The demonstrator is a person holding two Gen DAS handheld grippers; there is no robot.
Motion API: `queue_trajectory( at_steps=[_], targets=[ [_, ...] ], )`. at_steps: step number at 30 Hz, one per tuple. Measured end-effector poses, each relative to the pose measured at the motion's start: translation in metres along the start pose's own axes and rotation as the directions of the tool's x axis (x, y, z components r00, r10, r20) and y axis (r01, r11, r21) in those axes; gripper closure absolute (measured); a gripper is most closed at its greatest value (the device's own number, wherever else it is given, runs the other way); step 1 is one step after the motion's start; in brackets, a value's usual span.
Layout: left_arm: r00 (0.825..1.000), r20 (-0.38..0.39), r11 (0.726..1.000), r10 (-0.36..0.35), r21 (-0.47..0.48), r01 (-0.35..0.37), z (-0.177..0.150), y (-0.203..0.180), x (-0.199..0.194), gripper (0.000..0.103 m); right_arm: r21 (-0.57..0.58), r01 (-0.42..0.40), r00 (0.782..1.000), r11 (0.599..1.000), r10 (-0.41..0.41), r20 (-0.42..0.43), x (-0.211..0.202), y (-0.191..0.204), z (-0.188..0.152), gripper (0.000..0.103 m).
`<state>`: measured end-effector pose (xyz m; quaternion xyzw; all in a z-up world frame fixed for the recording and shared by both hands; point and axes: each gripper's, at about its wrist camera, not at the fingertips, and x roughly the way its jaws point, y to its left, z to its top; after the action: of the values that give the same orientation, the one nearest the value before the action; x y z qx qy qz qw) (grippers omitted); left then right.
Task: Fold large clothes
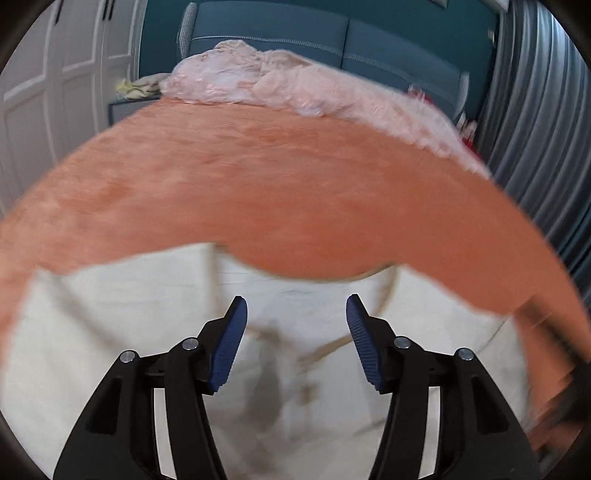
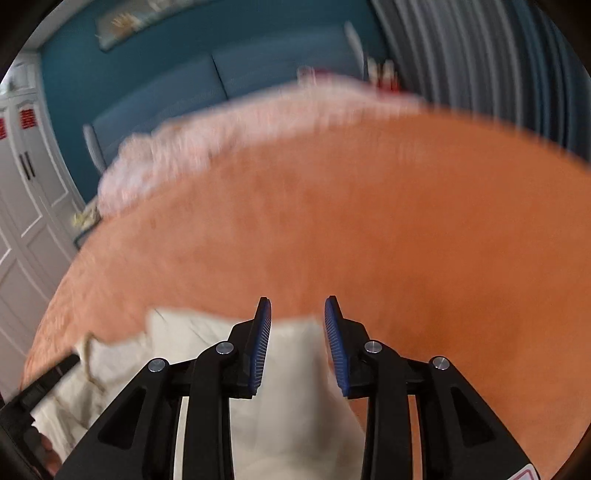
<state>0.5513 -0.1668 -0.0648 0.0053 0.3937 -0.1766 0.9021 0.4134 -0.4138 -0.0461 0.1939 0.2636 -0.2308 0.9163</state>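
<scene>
A cream-white garment (image 1: pixel 110 332) lies on an orange fuzzy bedspread (image 1: pixel 277 192). It has seams and a drawstring near its middle. My left gripper (image 1: pixel 296 306) hovers over it, jaws wide apart and empty. In the right wrist view the same garment (image 2: pixel 295 387) lies below my right gripper (image 2: pixel 297 306), whose blue pads (image 2: pixel 260 343) stand apart with nothing between them. The left gripper's black body (image 2: pixel 40 387) shows at the lower left of the right wrist view. Both views are blurred.
A crumpled pale pink blanket (image 1: pixel 266 81) lies at the far end of the bed (image 2: pixel 443 221). A teal headboard (image 1: pixel 295 33) stands behind it. White wardrobe doors (image 1: pixel 55 74) are on the left, grey curtains (image 1: pixel 535 110) on the right.
</scene>
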Motion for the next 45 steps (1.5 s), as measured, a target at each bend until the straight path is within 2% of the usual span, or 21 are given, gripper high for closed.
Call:
queue_trajectory(
  at_steps=[1,2,3,4,6,7,10,12,18,27,30,33,35,38,41,44,45],
  targets=[
    [0.999,-0.035,0.999,0.022,0.034,-0.021,0.0,0.009,-0.001,0.049,-0.031,-0.037,0.999,0.999,0.038,0.024,-0.016,0.015,0.006,0.072],
    [0.997,-0.069,0.998,0.044,0.055,-0.04,-0.002,0.019,0.0,0.05,-0.062,-0.076,0.997,0.995,0.076,0.003,-0.021,0.029,0.008,0.072],
    [0.994,-0.095,0.997,0.056,0.064,-0.05,-0.005,0.026,0.003,0.05,-0.112,-0.131,0.99,0.985,0.124,-0.064,-0.019,0.05,0.007,0.072],
    [0.99,-0.122,0.995,0.073,0.069,-0.065,-0.009,0.033,0.007,0.052,-0.159,-0.211,0.965,0.964,0.18,-0.188,-0.008,0.078,-0.001,0.078],
    [0.985,-0.151,0.995,0.08,0.065,-0.071,-0.018,0.041,0.015,0.057,-0.148,-0.316,0.91,0.937,0.256,-0.326,0.014,0.108,-0.025,0.087],
    [0.987,-0.144,0.996,0.077,0.057,-0.069,-0.023,0.043,0.017,0.057,-0.167,-0.322,0.894,0.932,0.242,-0.377,0.028,0.121,-0.041,0.089],
    [0.99,-0.099,0.993,0.097,0.075,-0.09,-0.035,0.042,0.023,0.056,-0.207,-0.301,0.869,0.931,0.179,-0.461,0.059,0.135,-0.08,0.091],
    [0.992,-0.072,0.993,0.1,0.07,-0.095,-0.042,0.044,0.027,0.056,-0.218,-0.295,0.884,0.93,0.18,-0.43,0.062,0.134,-0.085,0.093],
    [0.995,-0.032,0.993,0.098,0.062,-0.096,-0.045,0.047,0.032,0.054,-0.235,-0.275,0.907,0.932,0.171,-0.384,0.065,0.136,-0.094,0.094],
    [0.993,-0.021,0.99,0.119,0.08,-0.117,-0.046,0.043,0.04,0.051,-0.266,-0.249,0.921,0.932,0.142,-0.363,0.073,0.142,-0.096,0.095],
    [0.991,-0.04,0.989,0.127,0.084,-0.124,-0.037,0.041,0.04,0.05,-0.263,-0.258,0.91,0.93,0.142,-0.391,0.077,0.145,-0.089,0.094],
    [0.996,-0.053,0.996,0.077,0.042,-0.075,-0.026,0.049,0.036,0.05,-0.199,-0.294,0.886,0.935,0.189,-0.423,0.078,0.14,-0.076,0.094],
    [0.99,-0.094,0.994,0.101,0.043,-0.097,-0.024,0.05,0.049,0.049,-0.199,-0.292,0.884,0.936,0.185,-0.429,0.084,0.142,-0.078,0.094],
    [0.984,-0.067,0.983,0.164,0.093,-0.157,-0.03,0.039,0.052,0.049,-0.22,-0.275,0.897,0.936,0.167,-0.409,0.086,0.144,-0.083,0.096],
    [0.984,-0.052,0.982,0.171,0.086,-0.166,-0.033,0.04,0.052,0.046,-0.162,-0.28,0.896,0.946,0.197,-0.398,0.091,0.136,-0.083,0.1],
    [0.978,-0.047,0.977,0.202,0.079,-0.198,-0.033,0.04,0.05,0.037,-0.097,-0.302,0.899,0.949,0.249,-0.361,0.085,0.125,-0.08,0.1],
    [0.974,-0.043,0.973,0.223,0.07,-0.22,-0.033,0.041,0.045,0.031,-0.084,-0.277,0.915,0.957,0.236,-0.327,0.076,0.119,-0.078,0.099]
  ],
)
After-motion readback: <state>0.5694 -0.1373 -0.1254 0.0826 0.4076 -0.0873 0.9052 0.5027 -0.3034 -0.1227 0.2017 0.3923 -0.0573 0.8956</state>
